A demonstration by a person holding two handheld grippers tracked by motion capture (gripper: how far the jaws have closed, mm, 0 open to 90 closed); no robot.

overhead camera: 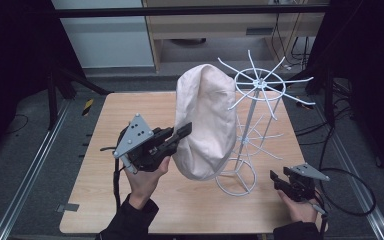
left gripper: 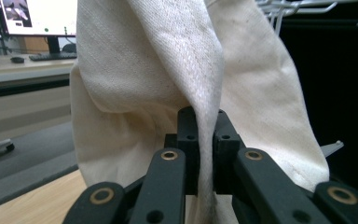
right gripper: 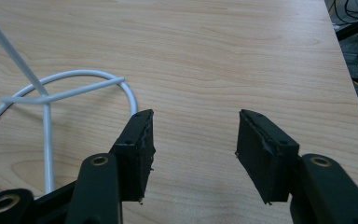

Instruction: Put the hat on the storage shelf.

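A cream cloth bag (overhead camera: 207, 125) hangs from the white wire rack (overhead camera: 252, 100) in the middle of the table. My left gripper (overhead camera: 182, 132) reaches in from the left and is shut on a fold of the cloth bag (left gripper: 242, 88); in the left gripper view the fold runs down between the two pressed jaws. My right gripper (overhead camera: 276, 179) rests low at the table's right front, beside the rack's round base (overhead camera: 236, 181). In the right gripper view its jaws (right gripper: 193, 149) stand wide open over bare wood, with the base ring (right gripper: 88, 77) to their left.
The wooden table (overhead camera: 110, 165) has bare wood on its left and front. The rack's spokes (overhead camera: 300, 97) stick out to the right above the table. Metal rails (overhead camera: 25, 175) run along both sides on the floor. A cable (overhead camera: 350, 195) loops beside the right gripper.
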